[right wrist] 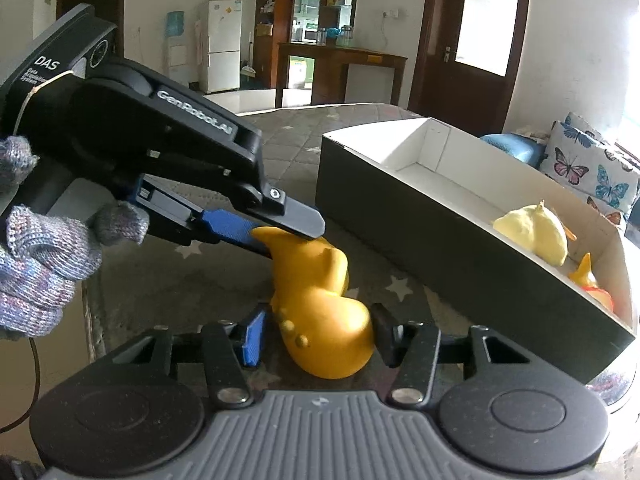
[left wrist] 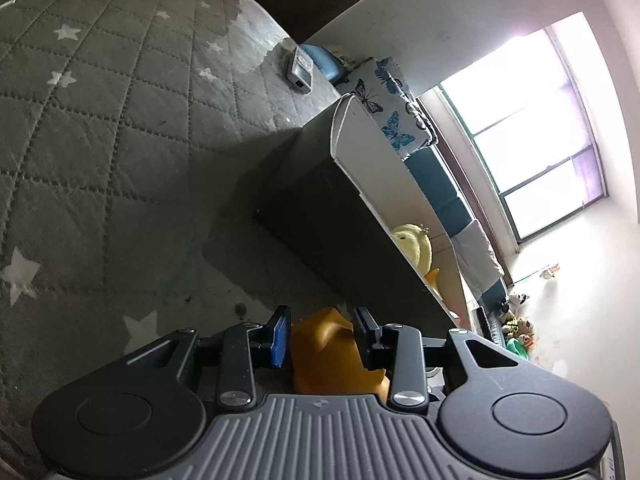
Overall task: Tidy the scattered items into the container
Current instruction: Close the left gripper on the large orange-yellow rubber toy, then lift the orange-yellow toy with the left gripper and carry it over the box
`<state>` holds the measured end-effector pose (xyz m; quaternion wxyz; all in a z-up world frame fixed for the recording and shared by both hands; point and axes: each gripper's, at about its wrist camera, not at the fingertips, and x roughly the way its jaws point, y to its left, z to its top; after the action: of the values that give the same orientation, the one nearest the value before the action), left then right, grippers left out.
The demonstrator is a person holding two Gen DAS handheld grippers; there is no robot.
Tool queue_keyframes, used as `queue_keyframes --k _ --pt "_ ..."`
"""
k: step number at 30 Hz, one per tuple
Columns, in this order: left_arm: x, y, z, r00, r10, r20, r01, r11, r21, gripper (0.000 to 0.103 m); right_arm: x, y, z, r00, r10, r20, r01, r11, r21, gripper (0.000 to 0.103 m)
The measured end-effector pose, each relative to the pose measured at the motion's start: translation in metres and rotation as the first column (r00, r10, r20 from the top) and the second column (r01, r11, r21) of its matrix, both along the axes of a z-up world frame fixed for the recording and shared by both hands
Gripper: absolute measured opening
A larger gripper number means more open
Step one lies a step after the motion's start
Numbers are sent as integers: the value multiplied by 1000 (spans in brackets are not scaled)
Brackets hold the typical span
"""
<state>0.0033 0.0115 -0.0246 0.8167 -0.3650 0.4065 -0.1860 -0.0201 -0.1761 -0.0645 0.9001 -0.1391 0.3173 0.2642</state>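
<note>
Right hand-held gripper (right wrist: 316, 336) straddles the fat rounded end of the yellow rubber duck toy (right wrist: 320, 304), pads at its flanks; the blue pad looks a hair off the surface, the black one touching or nearly so, so call it closing around, not a confirmed pinch. Left hand-held gripper (right wrist: 280, 232) comes in from the upper left, held by a gloved hand (right wrist: 44, 264), jaws spread around the toy's narrow far end, upper finger resting on top of it. Toy lies on the quilted star-print mattress (left wrist: 100, 128), long axis running away from the right camera, so the right one sits on the bulk and is better placed to lift it. Open box (right wrist: 440, 216) sits just to the right of the toy, a pale yellow plush (right wrist: 536, 236) and another yellow toy already inside. Right view shows both tools and the box interior; left view shows only its own spread pads (left wrist: 280, 336) flanking the toy and the box's dark side wall.
</note>
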Motion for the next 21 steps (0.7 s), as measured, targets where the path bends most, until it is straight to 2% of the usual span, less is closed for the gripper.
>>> queue_keyframes --k 10,21 --pt "5 -3 -3 1000 13 -19 -13 1000 -6 41 0 2 -1 1000 -9 -5 9 1000 -8 54" --pt "7 -13 0 1000 -10 -3 10 1000 23 41 -6 -1 -1 1000 -21 3 21 1000 -15 53"
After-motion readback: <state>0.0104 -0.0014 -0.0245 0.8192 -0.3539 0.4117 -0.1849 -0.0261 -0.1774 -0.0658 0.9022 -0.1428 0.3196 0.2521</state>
